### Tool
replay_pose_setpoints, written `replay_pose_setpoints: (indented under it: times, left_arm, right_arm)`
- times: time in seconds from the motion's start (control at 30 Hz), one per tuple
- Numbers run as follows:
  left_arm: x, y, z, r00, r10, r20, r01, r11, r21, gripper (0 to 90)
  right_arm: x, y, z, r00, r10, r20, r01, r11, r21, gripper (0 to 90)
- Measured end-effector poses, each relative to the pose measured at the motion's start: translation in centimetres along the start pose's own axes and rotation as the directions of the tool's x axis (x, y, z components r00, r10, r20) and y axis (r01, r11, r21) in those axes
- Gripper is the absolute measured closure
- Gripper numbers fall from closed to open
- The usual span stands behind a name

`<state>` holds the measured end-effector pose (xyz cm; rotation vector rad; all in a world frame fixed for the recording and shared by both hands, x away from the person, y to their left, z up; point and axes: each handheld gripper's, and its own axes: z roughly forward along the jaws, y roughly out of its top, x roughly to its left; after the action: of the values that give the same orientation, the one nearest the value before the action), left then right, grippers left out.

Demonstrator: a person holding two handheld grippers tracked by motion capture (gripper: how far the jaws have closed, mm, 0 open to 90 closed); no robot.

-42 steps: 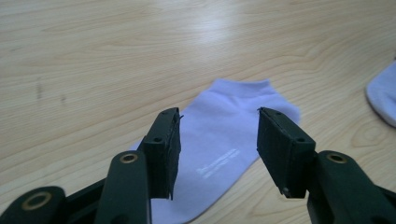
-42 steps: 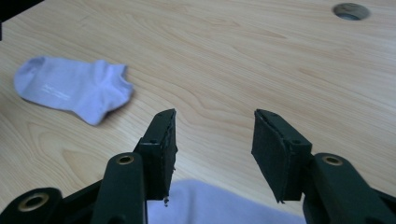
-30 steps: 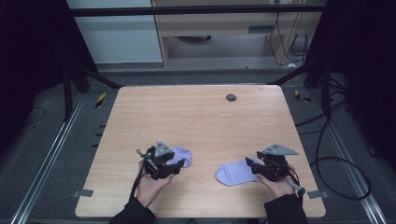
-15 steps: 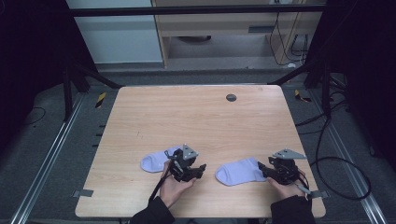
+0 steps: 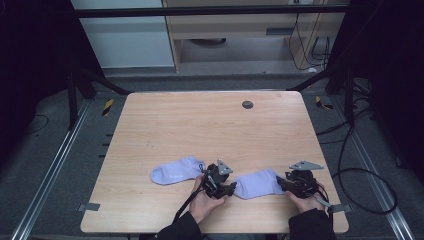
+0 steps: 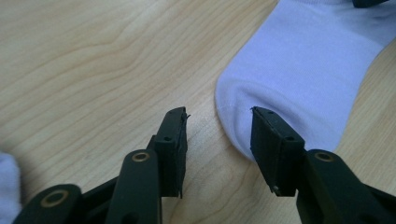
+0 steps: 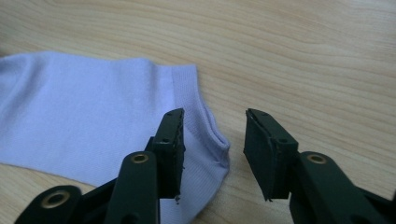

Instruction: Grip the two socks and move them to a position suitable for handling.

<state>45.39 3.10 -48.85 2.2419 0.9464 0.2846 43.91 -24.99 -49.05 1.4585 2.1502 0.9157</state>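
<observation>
Two pale lilac socks lie flat near the table's front edge. The left sock [image 5: 176, 170] rests apart from both grippers. The right sock [image 5: 257, 183] lies between them. My left gripper [image 5: 226, 185] is open at that sock's toe [image 6: 247, 107], its right jaw just over the toe's edge. My right gripper [image 5: 285, 184] is open at the sock's cuff [image 7: 205, 126], with the cuff's corner between the jaws and nothing pinched.
The wooden table [image 5: 210, 125] has a small dark round cap [image 5: 247, 104] near its far edge. Black frame bars and cables stand around the table on the grey floor.
My left gripper let go of the left sock and moved right to the toe of the right sock. The right gripper stayed at the cuff.
</observation>
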Motion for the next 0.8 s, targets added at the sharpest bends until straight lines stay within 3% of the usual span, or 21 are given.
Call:
replay_pose_setpoints:
  times: [0.23,0.37,0.4,0.57,0.63,0.8]
  left_arm:
    - [-0.2,0.0,0.4,0.9997,-0.007,0.022,0.007,0.9999,0.008,67.1]
    - [-0.4,0.0,0.5,0.9994,-0.007,0.034,0.007,0.9999,0.012,76.9]
    - [-0.4,0.1,0.5,0.9993,-0.007,0.037,0.007,0.9999,0.015,83.2]
    - [-0.2,0.1,0.2,0.9983,-0.009,0.058,0.008,0.9999,0.011,88.4]
    - [-0.1,0.1,-0.2,0.9977,-0.011,0.067,0.011,0.9999,0.003,88.5]
    - [0.5,0.0,-2.1,0.9969,-0.002,0.079,0.003,0.9999,-0.011,88.7]
  right_arm:
    - [-0.1,-0.2,0.4,0.9999,-0.009,-0.008,0.009,0.999,0.038,70.3]
    - [0.1,-0.1,0.4,0.9999,-0.002,-0.016,0.003,0.999,0.047,79.9]
    - [0.3,0.0,0.3,0.9999,-0.003,-0.014,0.003,0.999,0.049,85.5]
    - [0.5,0.2,-0.2,0.9993,0.008,-0.037,-0.006,0.999,0.039,86.5]
    - [0.7,0.4,-0.8,0.9985,0.009,-0.054,-0.008,1.0,0.011,86.6]
    - [1.8,0.9,-2.2,0.9967,-0.004,-0.081,0.001,0.999,-0.035,86.6]
